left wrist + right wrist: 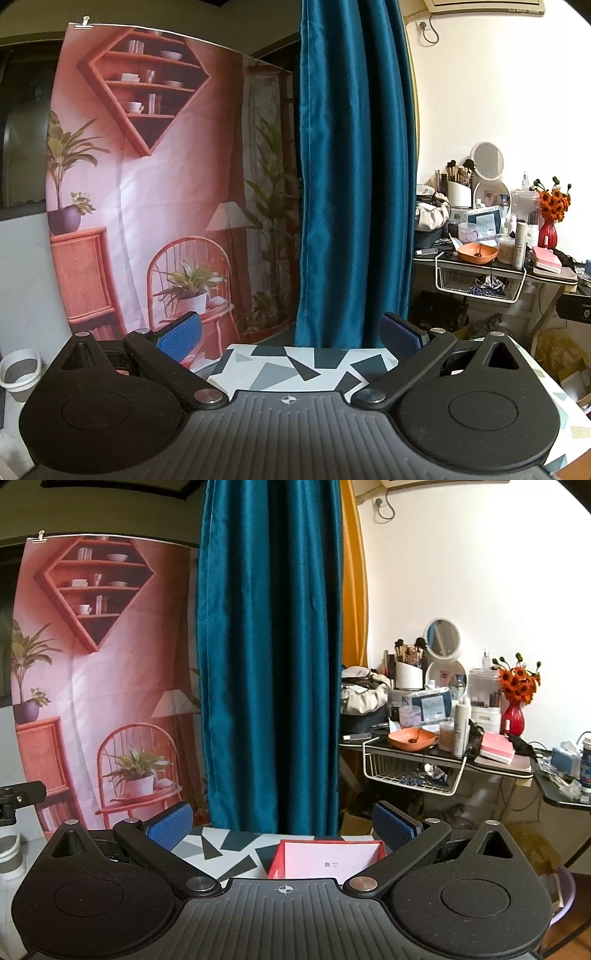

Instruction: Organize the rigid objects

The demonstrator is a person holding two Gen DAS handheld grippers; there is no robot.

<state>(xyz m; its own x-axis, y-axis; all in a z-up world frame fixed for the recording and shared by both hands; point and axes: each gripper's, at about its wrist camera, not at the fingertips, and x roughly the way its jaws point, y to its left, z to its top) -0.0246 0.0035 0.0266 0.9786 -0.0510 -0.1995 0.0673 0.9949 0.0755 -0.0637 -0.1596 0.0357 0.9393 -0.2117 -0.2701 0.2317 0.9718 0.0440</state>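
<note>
Below right tongs (282, 825), red box (327, 860).

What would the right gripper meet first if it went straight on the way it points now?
Probably the teal curtain. The right gripper is open, aimed level over the patterned table, and looks to pass above the red box. Depth is unclear, so the box's far wall might graze it.
</note>
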